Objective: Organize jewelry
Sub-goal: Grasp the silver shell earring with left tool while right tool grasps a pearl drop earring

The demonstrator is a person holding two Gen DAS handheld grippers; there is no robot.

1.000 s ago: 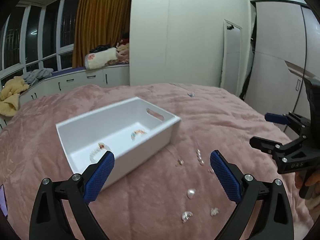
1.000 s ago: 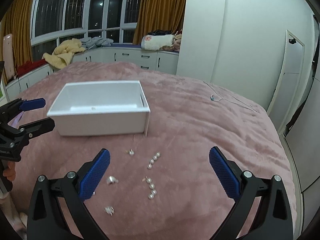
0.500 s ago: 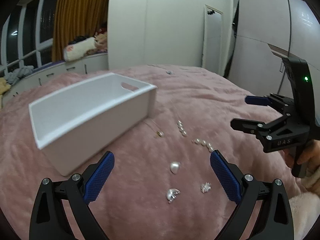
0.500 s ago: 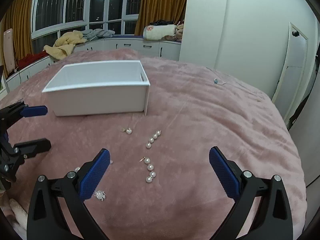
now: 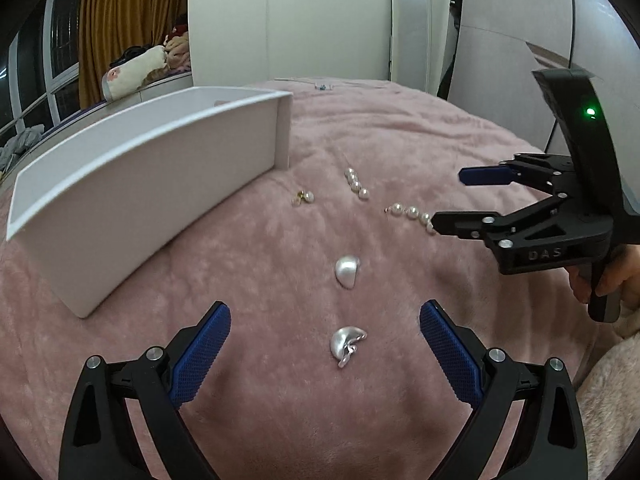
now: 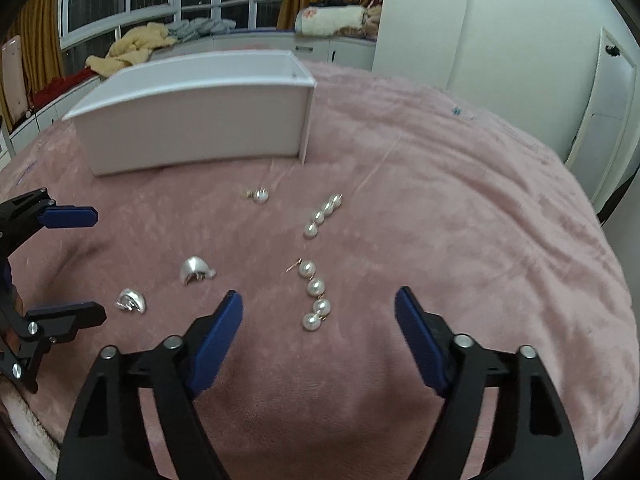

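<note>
Hidden: white box point(image 5: 132, 184) interior unseen.
Jewelry: pearl strand point(image 6: 314, 300), silver shell earrings point(image 5: 346, 344), loose on plush pink bed blanket point(image 6: 460, 220).
Jaws: left gripper point(image 5: 325, 334), right gripper point(image 6: 319, 318) both spread, empty.

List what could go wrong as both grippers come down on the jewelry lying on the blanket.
1. The left gripper is open around a silver shell earring lying on the plush pink blanket; closing may pinch fabric rather than metal.
2. The right gripper straddles a four-pearl drop earring; round pearls could slip from the pads.
3. Both grippers work close together, so they might collide while carrying pieces to the white box.
</note>
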